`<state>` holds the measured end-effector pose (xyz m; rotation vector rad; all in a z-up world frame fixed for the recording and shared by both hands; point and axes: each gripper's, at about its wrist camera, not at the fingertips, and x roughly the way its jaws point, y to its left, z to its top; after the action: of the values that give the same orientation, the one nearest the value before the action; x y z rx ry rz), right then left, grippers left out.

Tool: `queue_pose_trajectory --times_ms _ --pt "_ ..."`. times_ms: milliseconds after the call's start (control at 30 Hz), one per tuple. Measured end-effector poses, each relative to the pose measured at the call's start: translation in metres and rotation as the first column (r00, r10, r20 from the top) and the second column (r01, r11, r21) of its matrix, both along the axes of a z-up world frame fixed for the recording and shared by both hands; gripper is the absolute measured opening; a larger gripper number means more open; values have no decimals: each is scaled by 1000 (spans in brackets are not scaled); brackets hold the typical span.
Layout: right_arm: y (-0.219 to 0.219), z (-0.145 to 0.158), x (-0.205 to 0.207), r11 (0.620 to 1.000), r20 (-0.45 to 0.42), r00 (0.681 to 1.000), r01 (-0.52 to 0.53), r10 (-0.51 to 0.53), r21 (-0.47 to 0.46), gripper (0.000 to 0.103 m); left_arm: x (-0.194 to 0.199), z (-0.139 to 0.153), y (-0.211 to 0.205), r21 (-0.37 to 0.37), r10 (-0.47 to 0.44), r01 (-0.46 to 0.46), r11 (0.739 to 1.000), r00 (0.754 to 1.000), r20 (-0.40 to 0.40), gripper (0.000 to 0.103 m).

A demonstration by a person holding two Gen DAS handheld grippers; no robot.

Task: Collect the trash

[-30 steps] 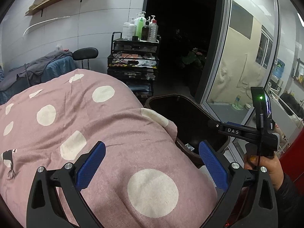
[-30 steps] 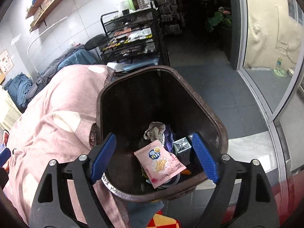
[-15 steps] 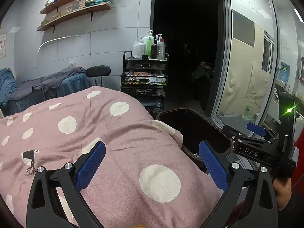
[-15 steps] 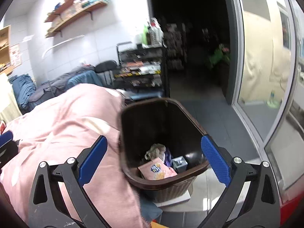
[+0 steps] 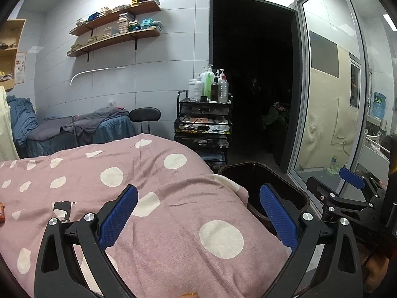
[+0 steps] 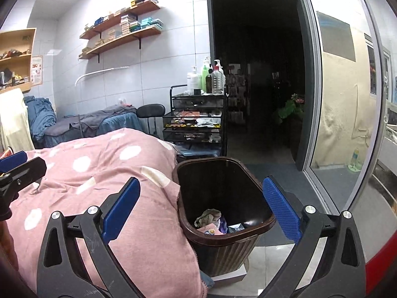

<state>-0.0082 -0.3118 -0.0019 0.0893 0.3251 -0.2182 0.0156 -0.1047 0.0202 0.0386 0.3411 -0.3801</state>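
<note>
A dark brown trash bin (image 6: pixel 224 254) stands on the floor against the foot of a bed covered by a pink duvet with white dots (image 6: pixel 99 173). Inside the bin lie a crumpled paper (image 6: pixel 207 216), a pink snack packet (image 6: pixel 211 231) and a silver wrapper (image 6: pixel 235 228). My right gripper (image 6: pixel 200 182) hangs open above and behind the bin, holding nothing. My left gripper (image 5: pixel 198 188) is open over the duvet (image 5: pixel 148 186), with the bin (image 5: pixel 238 166) to its right. A small red-orange thing (image 5: pixel 2 212) lies on the duvet at the left edge.
A black trolley (image 5: pixel 203 124) topped with bottles stands beyond the bed, a black stool (image 5: pixel 145 114) beside it. Another bed with grey and blue covers (image 5: pixel 74 129) is at the back left. A dark doorway (image 6: pixel 258 87) and a glass sliding door (image 6: pixel 347 99) are on the right.
Both grippers have risen and drawn back from the bin, and their views tilted up toward the room. The right gripper's jaws stand wider than a second ago. The trash stays in the bin.
</note>
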Motion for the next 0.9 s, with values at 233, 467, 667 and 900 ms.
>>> queue_pose_trajectory --times_ms 233,467,667,900 --pt "11 6 -10 1000 14 999 -31 31 1 97 -3 -1 9 -11 68 -68 998 998 7 98" --pt "15 8 -12 999 14 999 -37 37 0 97 -4 -1 13 -14 79 -78 997 997 19 98" --pt "14 8 -12 999 12 999 -37 37 2 97 -5 0 14 -9 82 -82 997 996 27 98" --pt "13 8 -12 999 12 999 -36 36 3 97 -5 0 16 -8 81 -81 997 996 28 98"
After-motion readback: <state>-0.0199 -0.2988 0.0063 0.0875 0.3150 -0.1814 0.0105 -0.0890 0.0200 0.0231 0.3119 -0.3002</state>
